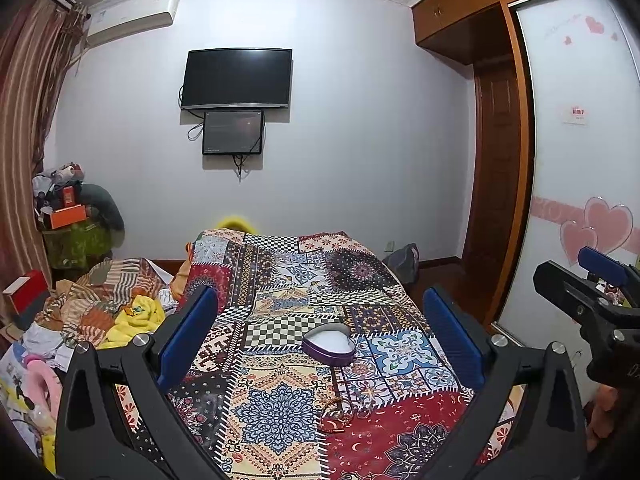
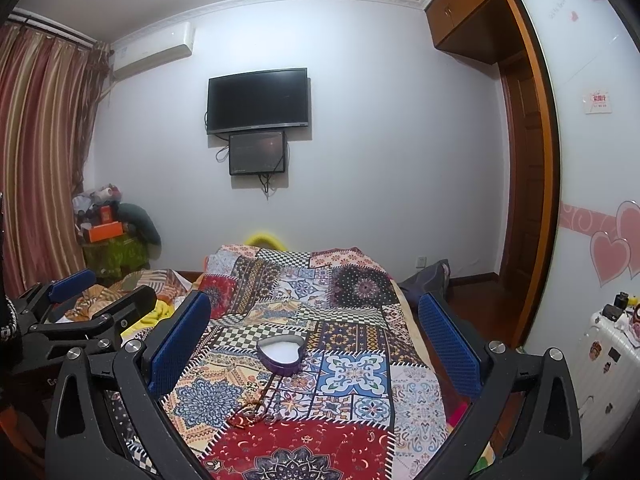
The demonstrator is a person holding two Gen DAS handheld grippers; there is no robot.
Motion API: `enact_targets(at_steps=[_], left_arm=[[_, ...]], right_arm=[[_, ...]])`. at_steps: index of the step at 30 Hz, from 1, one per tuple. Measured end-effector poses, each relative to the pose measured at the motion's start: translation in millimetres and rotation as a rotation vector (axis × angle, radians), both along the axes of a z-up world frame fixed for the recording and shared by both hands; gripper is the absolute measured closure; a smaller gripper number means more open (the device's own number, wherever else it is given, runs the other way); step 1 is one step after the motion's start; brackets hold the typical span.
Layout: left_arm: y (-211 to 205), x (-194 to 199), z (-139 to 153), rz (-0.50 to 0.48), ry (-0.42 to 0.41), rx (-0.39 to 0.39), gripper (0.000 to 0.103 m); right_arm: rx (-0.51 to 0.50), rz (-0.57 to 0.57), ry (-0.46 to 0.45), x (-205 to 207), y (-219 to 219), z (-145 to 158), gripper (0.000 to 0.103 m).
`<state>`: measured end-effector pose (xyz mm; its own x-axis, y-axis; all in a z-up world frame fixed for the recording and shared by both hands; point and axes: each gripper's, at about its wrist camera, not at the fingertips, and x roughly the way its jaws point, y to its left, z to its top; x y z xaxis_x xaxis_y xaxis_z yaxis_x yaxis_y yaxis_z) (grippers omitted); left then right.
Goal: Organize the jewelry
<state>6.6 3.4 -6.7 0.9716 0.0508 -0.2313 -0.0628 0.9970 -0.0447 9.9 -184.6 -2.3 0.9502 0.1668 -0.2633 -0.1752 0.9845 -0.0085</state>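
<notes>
A purple heart-shaped box [image 1: 329, 344] with a white lining lies open on the patterned bedspread [image 1: 280, 280]; it also shows in the right wrist view [image 2: 280, 354]. A small heap of jewelry [image 1: 340, 412], thin chains and a reddish piece, lies nearer than the box, also in the right wrist view [image 2: 250, 412]. My left gripper [image 1: 320, 336] is open and empty above the bed, with the box between its blue pads. My right gripper [image 2: 316, 344] is open and empty too, level with the box. Each gripper shows at the edge of the other's view.
Crumpled clothes and a yellow cloth [image 1: 136, 316] lie left of the bed. A cluttered stand [image 1: 76, 224] is by the curtain. A wardrobe with heart decals [image 1: 592, 200] stands on the right, a white suitcase [image 2: 600, 360] below it. A TV [image 1: 237, 78] hangs on the far wall.
</notes>
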Motion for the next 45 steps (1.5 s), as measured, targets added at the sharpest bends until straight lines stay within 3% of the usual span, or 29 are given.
enact_targets(at_steps=[45], left_arm=[[12.0,15.4,-9.3,0.010,0.035,-0.019,0.000]], right_arm=[[-0.016,-0.009,0.053,15.5,0.7,-11.4,0.000]])
